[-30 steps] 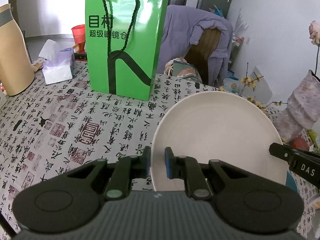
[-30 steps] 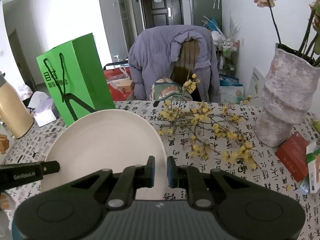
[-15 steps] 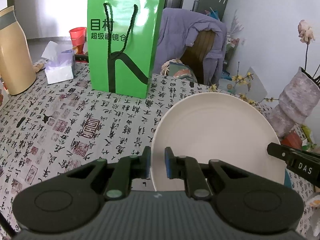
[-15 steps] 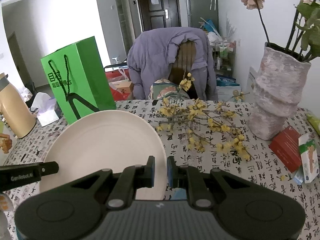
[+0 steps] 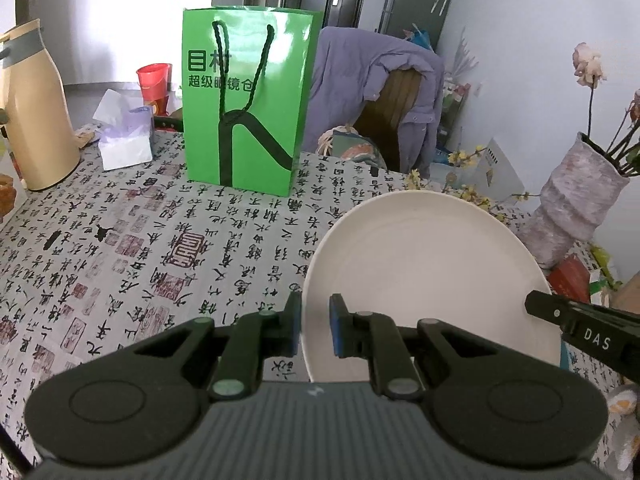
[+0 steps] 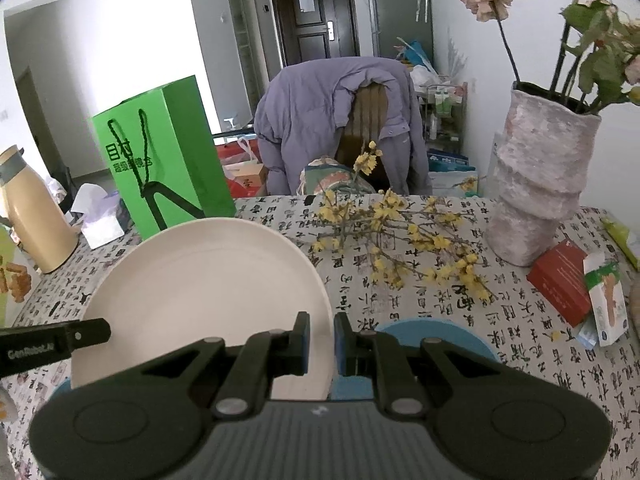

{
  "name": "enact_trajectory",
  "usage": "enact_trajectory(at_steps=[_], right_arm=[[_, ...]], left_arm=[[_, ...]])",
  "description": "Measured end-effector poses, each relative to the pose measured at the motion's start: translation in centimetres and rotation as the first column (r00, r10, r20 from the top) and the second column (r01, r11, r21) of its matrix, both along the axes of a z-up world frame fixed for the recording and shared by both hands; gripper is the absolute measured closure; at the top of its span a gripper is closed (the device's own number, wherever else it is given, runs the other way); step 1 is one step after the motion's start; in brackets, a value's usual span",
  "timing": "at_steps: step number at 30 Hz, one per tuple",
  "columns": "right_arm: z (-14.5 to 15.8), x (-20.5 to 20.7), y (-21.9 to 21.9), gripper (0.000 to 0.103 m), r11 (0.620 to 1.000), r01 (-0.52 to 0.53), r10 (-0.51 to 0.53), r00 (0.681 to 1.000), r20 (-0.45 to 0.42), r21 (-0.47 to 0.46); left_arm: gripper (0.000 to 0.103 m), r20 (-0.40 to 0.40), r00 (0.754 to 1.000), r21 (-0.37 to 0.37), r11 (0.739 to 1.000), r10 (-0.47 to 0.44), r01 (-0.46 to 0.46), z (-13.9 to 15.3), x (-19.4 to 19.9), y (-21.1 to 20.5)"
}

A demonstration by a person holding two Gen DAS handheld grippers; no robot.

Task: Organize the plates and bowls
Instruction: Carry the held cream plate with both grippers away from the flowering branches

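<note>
The white plate (image 5: 430,280) was held off the table by its rim, the left gripper (image 5: 314,326) clamped at 9 o'clock and the right gripper (image 6: 322,342) at 3 o'clock, and a level, matched lowering onto the blue dish (image 6: 436,334) beneath was judged to be called for.

Plate carried back and slightly up, away from the far edge of the surface

Over the last second the white plate (image 5: 424,276), pinched at opposite rims by the left gripper (image 5: 316,326) and right gripper (image 6: 321,342), has drawn back from the green bag (image 5: 246,104) and the vase (image 6: 540,184), which both look smaller and farther off. More of the patterned surface (image 5: 132,248) shows ahead, and a blue plate (image 6: 436,334) has come into the right wrist view beneath the white one.
</note>
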State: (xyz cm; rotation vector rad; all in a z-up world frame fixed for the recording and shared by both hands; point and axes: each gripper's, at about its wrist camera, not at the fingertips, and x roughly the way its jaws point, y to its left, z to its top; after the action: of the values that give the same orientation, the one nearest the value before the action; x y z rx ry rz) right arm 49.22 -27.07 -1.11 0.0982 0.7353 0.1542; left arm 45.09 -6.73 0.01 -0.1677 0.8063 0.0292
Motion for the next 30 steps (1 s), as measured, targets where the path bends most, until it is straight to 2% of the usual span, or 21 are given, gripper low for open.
enact_trajectory(at_steps=[15, 30], right_arm=[[1.0, -4.3, -1.3, 0.09, 1.0, 0.012, -0.012, 1.0, 0.026, 0.001], [1.9, -8.3, -0.7, 0.09, 1.0, 0.015, -0.014, 0.998, 0.054, -0.005]], left_arm=[[0.088, 0.028, 1.0, -0.009, 1.0, -0.012, 0.013, 1.1, -3.9, -1.1], [0.088, 0.066, 0.998, -0.029, 0.999, -0.014, 0.016, 2.4, -8.0, -0.4]])
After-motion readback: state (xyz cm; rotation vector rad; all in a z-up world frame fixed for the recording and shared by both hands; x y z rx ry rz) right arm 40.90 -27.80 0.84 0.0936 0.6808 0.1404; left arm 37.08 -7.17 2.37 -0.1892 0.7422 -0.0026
